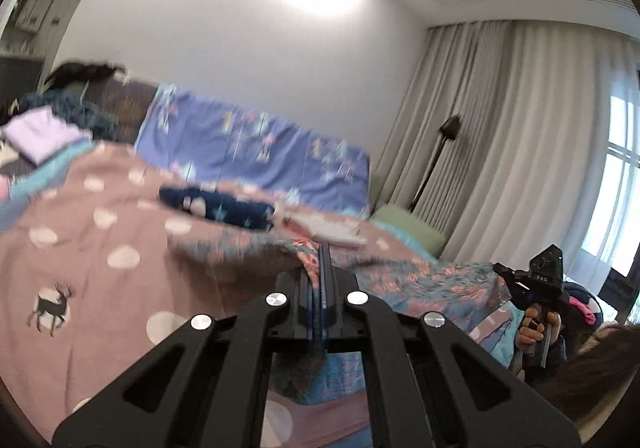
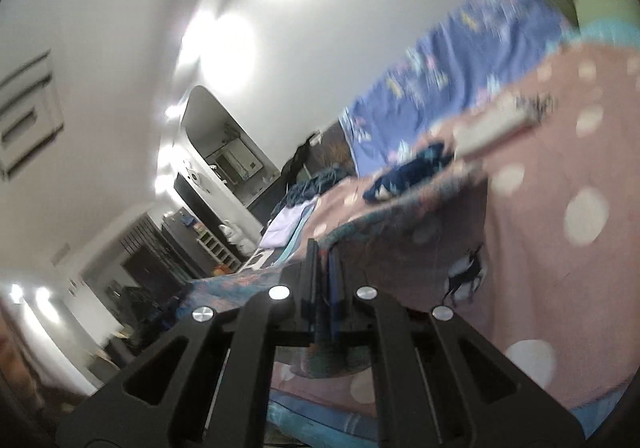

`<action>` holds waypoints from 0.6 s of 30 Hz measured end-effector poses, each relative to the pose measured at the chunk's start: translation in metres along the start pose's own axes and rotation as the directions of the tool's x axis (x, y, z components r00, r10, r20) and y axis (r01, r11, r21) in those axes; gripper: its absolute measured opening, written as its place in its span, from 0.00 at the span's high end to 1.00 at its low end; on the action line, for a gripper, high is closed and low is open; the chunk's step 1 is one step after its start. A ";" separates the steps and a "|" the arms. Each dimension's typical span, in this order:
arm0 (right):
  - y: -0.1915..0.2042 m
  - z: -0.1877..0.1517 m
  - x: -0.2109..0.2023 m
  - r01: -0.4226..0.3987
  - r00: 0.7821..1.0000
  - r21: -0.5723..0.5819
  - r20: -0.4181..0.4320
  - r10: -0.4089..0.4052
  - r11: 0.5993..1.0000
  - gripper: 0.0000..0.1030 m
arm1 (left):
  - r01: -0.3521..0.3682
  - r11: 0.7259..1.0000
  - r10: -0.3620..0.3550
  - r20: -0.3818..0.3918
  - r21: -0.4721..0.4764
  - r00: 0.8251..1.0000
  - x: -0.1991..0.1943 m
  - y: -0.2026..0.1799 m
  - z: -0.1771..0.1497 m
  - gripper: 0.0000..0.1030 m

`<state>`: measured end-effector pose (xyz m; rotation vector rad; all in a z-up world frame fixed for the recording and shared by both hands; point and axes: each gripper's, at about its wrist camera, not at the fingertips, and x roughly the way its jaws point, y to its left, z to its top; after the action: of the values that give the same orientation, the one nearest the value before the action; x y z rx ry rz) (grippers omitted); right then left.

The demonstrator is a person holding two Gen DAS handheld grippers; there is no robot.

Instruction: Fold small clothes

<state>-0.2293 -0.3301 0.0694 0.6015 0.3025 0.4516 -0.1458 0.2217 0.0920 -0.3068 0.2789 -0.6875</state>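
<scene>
The left gripper (image 1: 323, 268) has its jaws pinched tight on the edge of a teal floral garment (image 1: 440, 284), and the right gripper (image 2: 322, 268) clamps the same cloth (image 2: 360, 232) at its other edge, so it hangs stretched between them over the pink dotted bedspread (image 1: 100, 248). Farther up the bed lie a navy star-print garment (image 1: 224, 208), a folded pale piece (image 1: 336, 228) just beside it, and a blue patterned sheet (image 1: 260, 144) near the wall
</scene>
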 end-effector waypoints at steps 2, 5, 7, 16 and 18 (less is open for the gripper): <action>0.014 -0.003 -0.018 0.051 0.999 -0.058 0.016 -0.050 0.997 0.95 | -0.010 1.000 0.009 0.022 0.013 1.000 -0.021 -0.010 -0.005 0.98; 0.015 -0.015 -0.032 0.115 0.993 -0.065 0.024 -0.114 0.991 0.95 | -0.051 0.999 0.052 -0.015 0.015 0.999 -0.022 -0.012 -0.019 0.98; 0.001 -0.018 -0.025 0.142 0.990 -0.038 0.030 -0.141 0.989 0.95 | -0.084 0.996 0.083 -0.079 -0.008 0.993 -0.003 0.000 -0.030 0.98; -0.065 -0.031 0.065 0.334 0.925 0.036 -0.206 -0.320 0.942 0.96 | -0.179 0.978 0.148 -0.254 -0.104 0.956 0.078 0.052 -0.057 0.98; -0.069 -0.048 0.069 0.355 0.903 0.010 -0.262 -0.340 0.935 0.94 | -0.171 0.981 0.141 -0.268 -0.092 0.953 0.082 0.053 -0.063 0.98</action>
<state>-0.1674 -0.3245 -0.0200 0.5304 0.6621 0.1731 -0.0765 0.1953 0.0026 -0.3003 0.5894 -0.5555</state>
